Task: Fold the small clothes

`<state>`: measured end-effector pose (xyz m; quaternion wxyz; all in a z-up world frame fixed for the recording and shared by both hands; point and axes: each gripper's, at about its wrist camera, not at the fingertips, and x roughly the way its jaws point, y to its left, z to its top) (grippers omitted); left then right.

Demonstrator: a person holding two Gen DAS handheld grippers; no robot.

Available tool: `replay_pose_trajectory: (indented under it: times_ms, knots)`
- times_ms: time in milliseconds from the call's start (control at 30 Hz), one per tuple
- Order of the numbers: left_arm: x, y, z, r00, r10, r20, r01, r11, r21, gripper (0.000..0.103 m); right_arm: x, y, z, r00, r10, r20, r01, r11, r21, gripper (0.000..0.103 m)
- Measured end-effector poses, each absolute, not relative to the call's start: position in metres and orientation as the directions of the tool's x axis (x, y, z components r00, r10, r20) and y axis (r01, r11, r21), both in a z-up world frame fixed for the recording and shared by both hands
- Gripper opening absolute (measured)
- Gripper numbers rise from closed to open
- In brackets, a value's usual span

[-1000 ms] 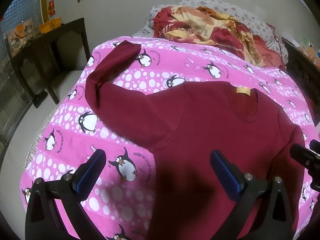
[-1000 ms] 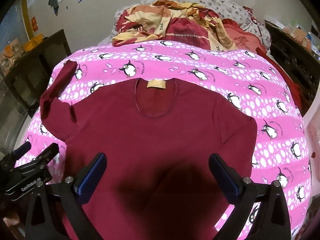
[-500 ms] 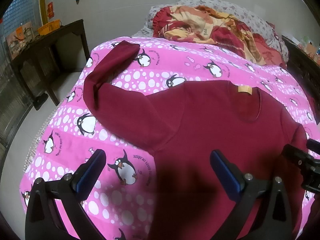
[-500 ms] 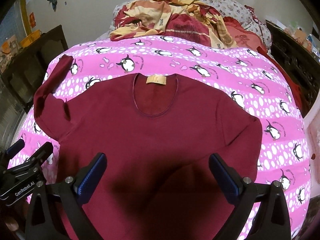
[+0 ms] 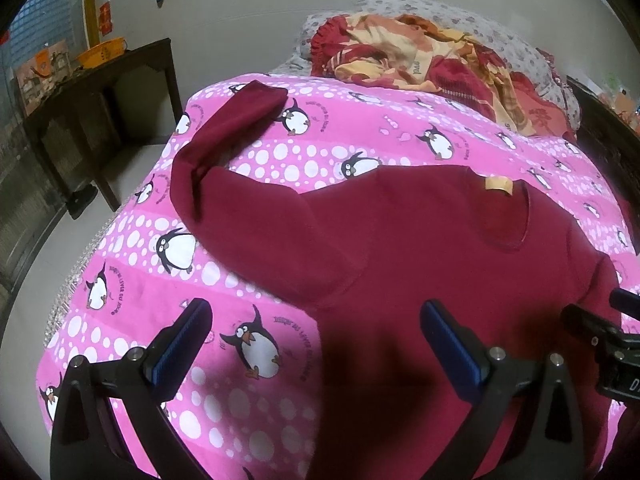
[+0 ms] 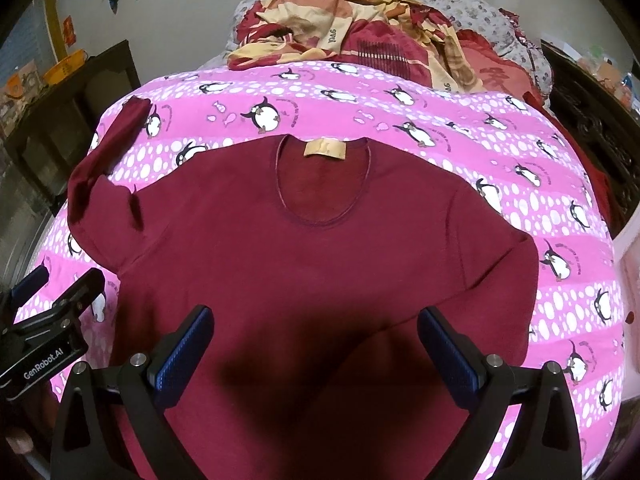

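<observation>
Change since earlier frame: both grippers have eased forward and lower over the garment; the sweater itself has not shifted on the bed.

Left wrist view, garment: maroon sweater [image 5: 420, 248] lies flat, front up, on the pink penguin bedspread [image 5: 168, 288]; collar with tan label [image 5: 498, 186] points toward the headboard.
Left wrist view, sleeve: left sleeve [image 5: 236, 152] runs out to the left, then bends toward the headboard, its cuff resting near the bed's far-left edge.
Left wrist view, gripper: left gripper [image 5: 316, 344] hovers over the sweater's left side seam, fingers wide apart, holding nothing.

Right wrist view, garment: body of the sweater fills the centre; right sleeve [image 6: 472, 300] is folded back along the body's right edge.
Right wrist view, gripper: right gripper [image 6: 316, 344] hovers over the lower chest, fingers wide apart, empty.
Right wrist view, background: crumpled red and yellow blanket [image 6: 360, 36] at the head of the bed, well apart from the sweater.

Governing relation: sweater's long axis runs away from both grippers, hem nearest. The outstretched sleeve lies ahead and left of the left gripper, which is the nearer one; judged the likely next grasp.
</observation>
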<state>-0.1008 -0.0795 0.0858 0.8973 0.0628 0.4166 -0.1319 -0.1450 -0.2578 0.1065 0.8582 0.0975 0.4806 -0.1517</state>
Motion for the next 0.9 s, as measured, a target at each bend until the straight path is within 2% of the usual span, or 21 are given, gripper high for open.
replay_pose_trajectory:
  times_ms: [533,900]
  knots:
    - [-0.083,-0.067,0.076,0.614,-0.167,-0.771,0.27,0.963,0.007,0.103,-0.133,-0.253,0.094,0.468,-0.144,-0.872,0.329,0.944,0.02,0.103]
    - [-0.023,-0.022,0.083,0.637,-0.097,-0.765,0.169,0.986,0.016,0.103,-0.121,-0.249,0.085,0.454,-0.118,-0.883,0.3,0.954,0.026,0.103]
